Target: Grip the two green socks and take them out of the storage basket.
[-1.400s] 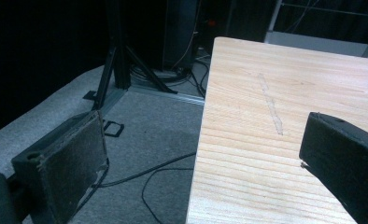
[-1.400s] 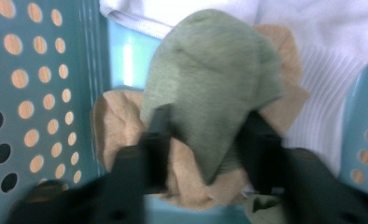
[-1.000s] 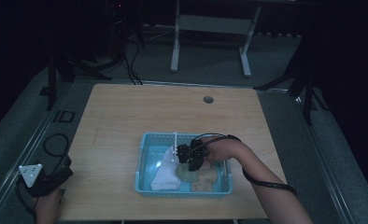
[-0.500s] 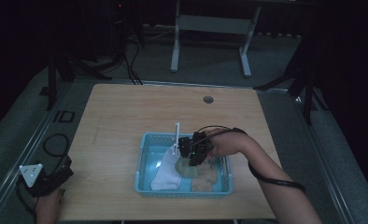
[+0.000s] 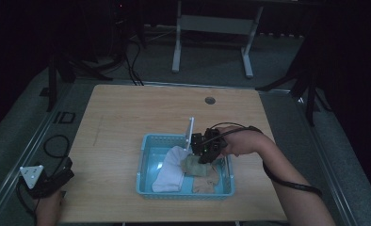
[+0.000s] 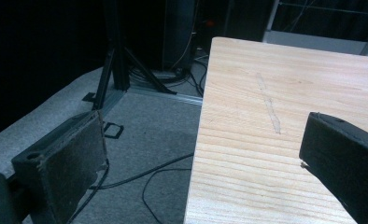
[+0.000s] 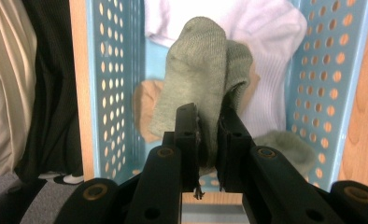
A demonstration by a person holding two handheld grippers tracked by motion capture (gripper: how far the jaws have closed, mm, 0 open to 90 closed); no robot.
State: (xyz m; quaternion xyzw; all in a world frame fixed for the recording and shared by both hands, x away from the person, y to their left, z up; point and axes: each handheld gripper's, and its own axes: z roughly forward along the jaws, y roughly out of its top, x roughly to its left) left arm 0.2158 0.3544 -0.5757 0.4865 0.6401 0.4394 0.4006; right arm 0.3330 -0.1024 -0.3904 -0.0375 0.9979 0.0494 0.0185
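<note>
The right gripper is clenched on a grey-green knitted sock, which hangs from its jaws just above the perforated light-blue plastic basket on the wooden table. Judged from this, the pick is done but the removal is not: the sock is not yet clear of the basket, and a white sock, a tan sock and a second grey-green sock lie inside. The left gripper rests at the table's near-left corner, its jaws released and holding nothing.
</note>
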